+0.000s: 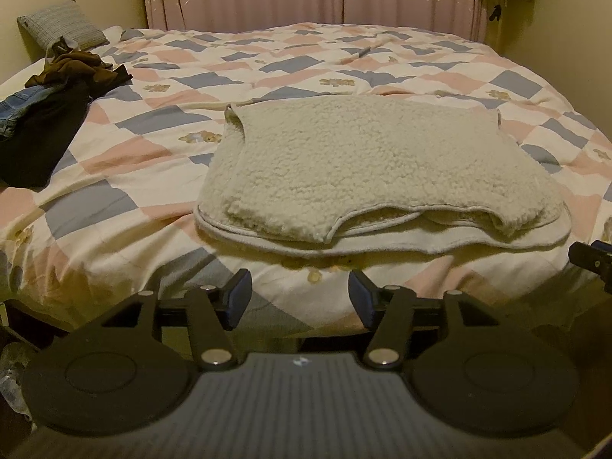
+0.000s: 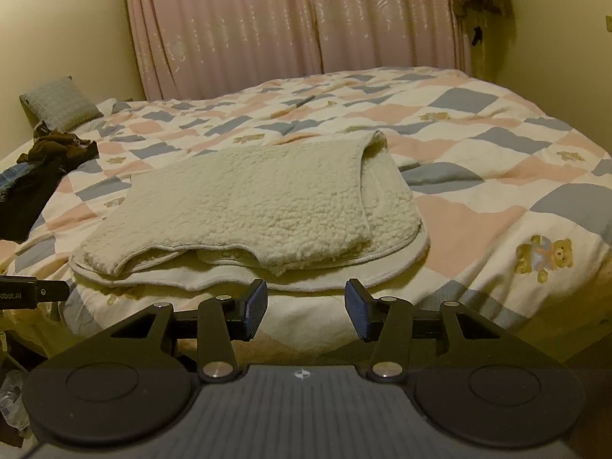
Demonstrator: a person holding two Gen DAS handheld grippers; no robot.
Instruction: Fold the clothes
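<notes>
A cream fleece garment lies folded flat near the front edge of the bed, its layered hem facing me. The right wrist view shows the same fleece garment left of centre. My left gripper hovers open just short of the bed edge, below the garment's hem, with nothing between its blue pads. My right gripper is open too, just in front of the garment's right front corner, empty. The tip of the right gripper shows at the right edge of the left wrist view. The left gripper peeks in at the left edge of the right wrist view.
The bed carries a patchwork quilt in pink, blue and cream. A pile of dark clothes and jeans lies at the bed's left side, below a grey pillow. Pink curtains hang behind the bed. A thin pen-like object rests far back.
</notes>
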